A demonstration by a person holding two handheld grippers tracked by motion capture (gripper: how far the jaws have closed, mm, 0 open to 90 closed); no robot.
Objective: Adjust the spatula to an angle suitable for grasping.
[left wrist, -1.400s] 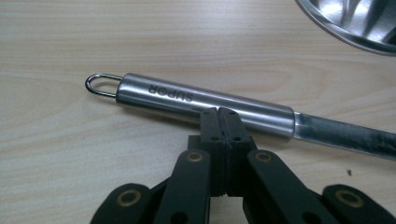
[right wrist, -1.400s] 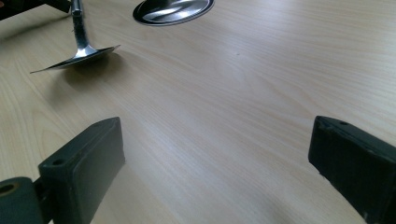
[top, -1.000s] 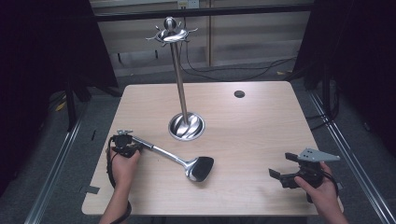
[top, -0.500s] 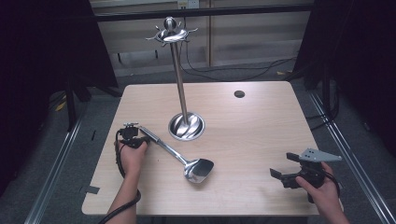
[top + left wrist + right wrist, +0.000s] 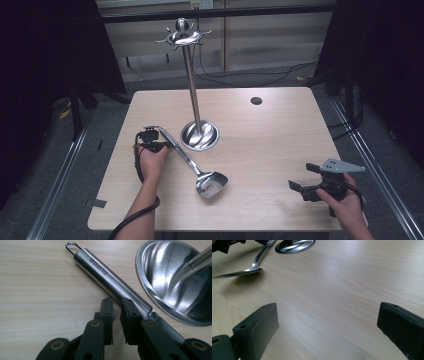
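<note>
High view showed a pale wooden table (image 5: 280,130) with a tall metal stand (image 5: 192,75) near its middle, its round dish-shaped base (image 5: 200,135) resting on the wood and a ring of small hooks (image 5: 182,37) at its top. A steel spoon-like server (image 5: 192,162) lay on the table just in front of and left of that base, its handle running up toward the person's left and its shiny bowl (image 5: 211,183) pointing toward the near edge. The left hand (image 5: 150,160) held the left gripper (image 5: 159,142) at the handle end of the server. From the left gripper view, the handle (image 5: 110,280) was a brushed steel tube stamped SUPOR with a small wire loop (image 5: 71,245) at its far tip, lying across the wood beside the rim of the base (image 5: 175,280). The left claw's two black pads stood with a narrow gap between them; one pad touched the near side of the handle, but the handle lay outside the gap, so the claw gripped nothing. The right hand (image 5: 345,207) held the right gripper (image 5: 305,177) low over the near right corner, well apart from the server. In the right gripper view its jaws were spread wide over bare wood, released and empty, with the bowl of the server (image 5: 239,272) and the base (image 5: 295,245) farther off at the upper left.
</note>
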